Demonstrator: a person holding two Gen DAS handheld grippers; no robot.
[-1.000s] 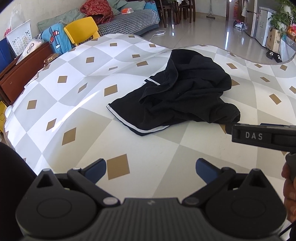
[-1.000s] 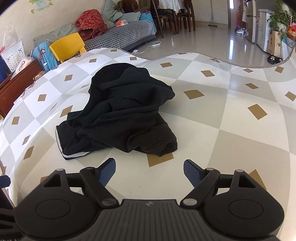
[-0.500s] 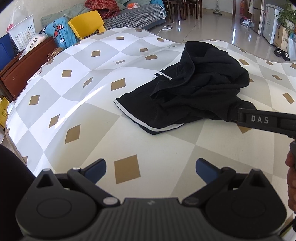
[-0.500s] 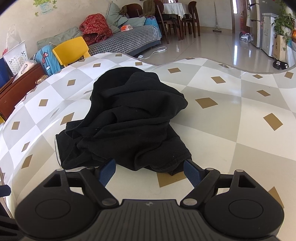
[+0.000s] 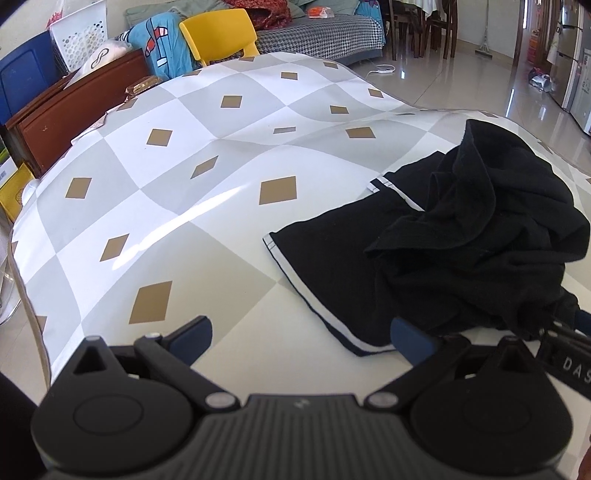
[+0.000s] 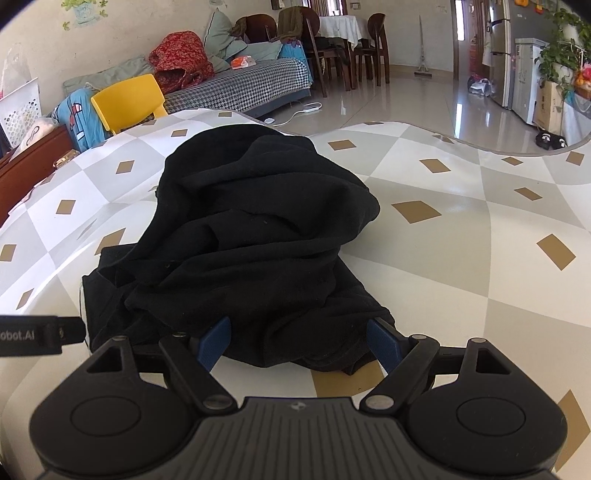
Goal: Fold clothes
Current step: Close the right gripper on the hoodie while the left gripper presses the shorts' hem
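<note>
both grippers' jaws wide apart, right gripper straddling black garment edge

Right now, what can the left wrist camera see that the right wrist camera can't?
Only the left wrist view shows the garment's white stripe along its flat edge, and the left tool open over bare tablecloth beside that edge.

Only the right wrist view shows the right tool, open with the near edge of the heap between its fingers, plus the dining chairs.

Both show the crumpled black garment on the checked tablecloth, and the yellow chair.
</note>
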